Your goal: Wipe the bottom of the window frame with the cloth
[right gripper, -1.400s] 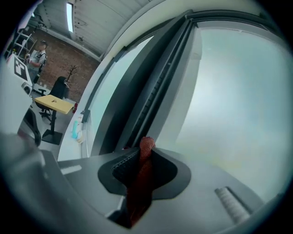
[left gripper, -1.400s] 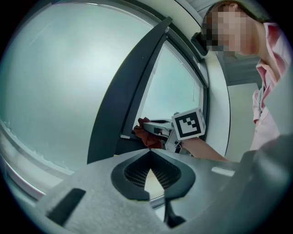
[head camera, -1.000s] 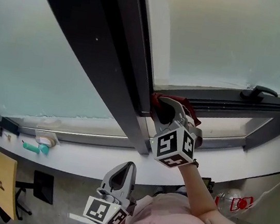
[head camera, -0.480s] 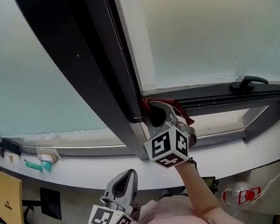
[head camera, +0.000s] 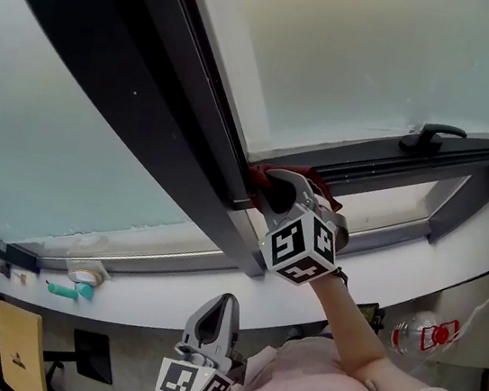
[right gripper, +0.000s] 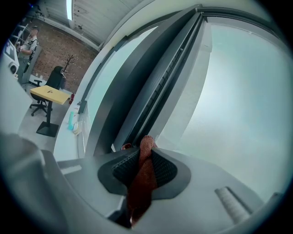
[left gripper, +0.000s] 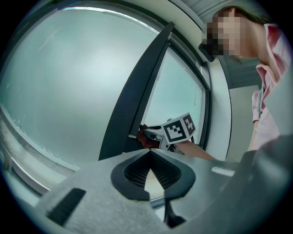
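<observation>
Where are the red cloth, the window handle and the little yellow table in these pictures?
red cloth [right gripper: 143,171]: right gripper view, on the fold pinched between the jaws.
window handle [head camera: 436,132]: head view, on its black grip.
yellow table [head camera: 17,343]: head view, on its top.

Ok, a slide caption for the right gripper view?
Right claw shut on red cloth at the dark window frame.

The left gripper [left gripper: 149,154] has jaws together — beyond, the right gripper [left gripper: 152,133] holds cloth [left gripper: 142,139] at window frame [left gripper: 144,91].
</observation>
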Motion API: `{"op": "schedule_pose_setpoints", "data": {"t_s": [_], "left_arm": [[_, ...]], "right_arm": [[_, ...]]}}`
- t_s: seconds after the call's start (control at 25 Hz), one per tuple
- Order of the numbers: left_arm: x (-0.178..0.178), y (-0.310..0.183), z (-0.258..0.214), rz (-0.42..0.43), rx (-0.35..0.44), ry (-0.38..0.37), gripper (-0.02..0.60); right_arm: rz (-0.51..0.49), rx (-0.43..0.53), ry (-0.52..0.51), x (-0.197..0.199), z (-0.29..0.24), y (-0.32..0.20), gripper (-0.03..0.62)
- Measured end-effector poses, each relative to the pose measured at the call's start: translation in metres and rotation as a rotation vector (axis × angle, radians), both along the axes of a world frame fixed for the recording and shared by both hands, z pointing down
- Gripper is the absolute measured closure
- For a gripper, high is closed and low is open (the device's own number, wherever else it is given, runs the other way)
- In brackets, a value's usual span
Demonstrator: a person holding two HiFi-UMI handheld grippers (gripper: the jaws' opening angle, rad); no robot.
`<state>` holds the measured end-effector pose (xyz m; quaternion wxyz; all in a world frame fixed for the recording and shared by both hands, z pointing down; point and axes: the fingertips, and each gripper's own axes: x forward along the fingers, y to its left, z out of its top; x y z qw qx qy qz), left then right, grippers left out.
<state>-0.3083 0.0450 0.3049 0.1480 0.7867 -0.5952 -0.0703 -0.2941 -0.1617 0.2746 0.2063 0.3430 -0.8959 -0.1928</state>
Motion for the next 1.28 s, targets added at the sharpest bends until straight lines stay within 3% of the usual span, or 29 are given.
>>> {"op": "schedule_pose_setpoints", "data": {"t_s": [0.8, 1.28], "left_arm": [[0.007, 0.005, 0.001, 0.003, -0.004, 0.003, 0.586], [0.031, -0.006, 0.004, 0.041, -0.019, -0.008, 0.584]], "right_arm": [[0.057, -0.014, -0.036, 0.032, 0.0, -0.01, 0.523], [0.054, -0.021, -0.056, 0.049, -0.001, -0.013, 0.524]]}}
